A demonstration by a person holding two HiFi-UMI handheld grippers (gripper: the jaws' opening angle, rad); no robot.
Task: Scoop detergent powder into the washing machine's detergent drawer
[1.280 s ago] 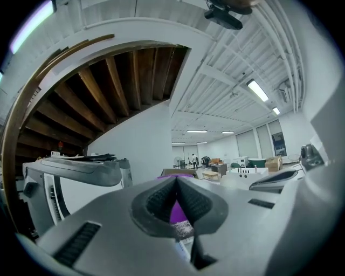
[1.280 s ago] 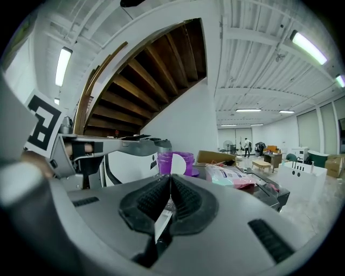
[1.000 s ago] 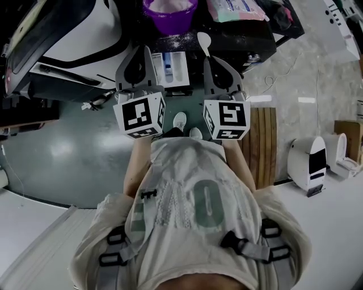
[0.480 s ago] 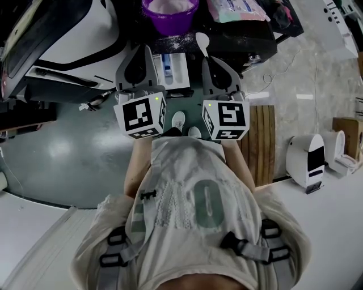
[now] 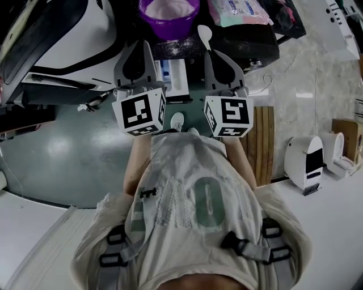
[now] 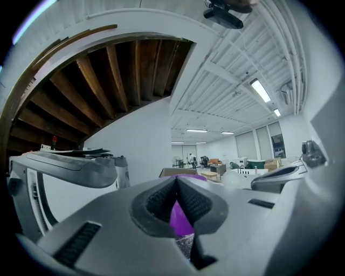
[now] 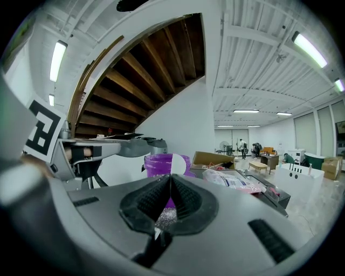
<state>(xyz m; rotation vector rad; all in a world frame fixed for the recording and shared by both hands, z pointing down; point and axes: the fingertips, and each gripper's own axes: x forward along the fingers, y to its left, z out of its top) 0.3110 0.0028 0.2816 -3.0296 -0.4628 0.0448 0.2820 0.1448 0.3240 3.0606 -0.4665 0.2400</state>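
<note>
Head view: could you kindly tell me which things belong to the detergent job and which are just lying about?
Job: purple bowl of powder, spoon in the right gripper, detergent drawer.
Lying about: plastic packet, wooden board, white device.

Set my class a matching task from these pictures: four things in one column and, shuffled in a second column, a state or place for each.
Things
1. purple bowl
2. spoon
3. detergent drawer
4. left gripper

States or places
A. jaws shut, holding nothing
B. pulled open, seen between the two grippers in the head view
C. holds white powder
D. clamped in the right gripper

Pairs: 1-C, 2-D, 3-B, 4-A
</note>
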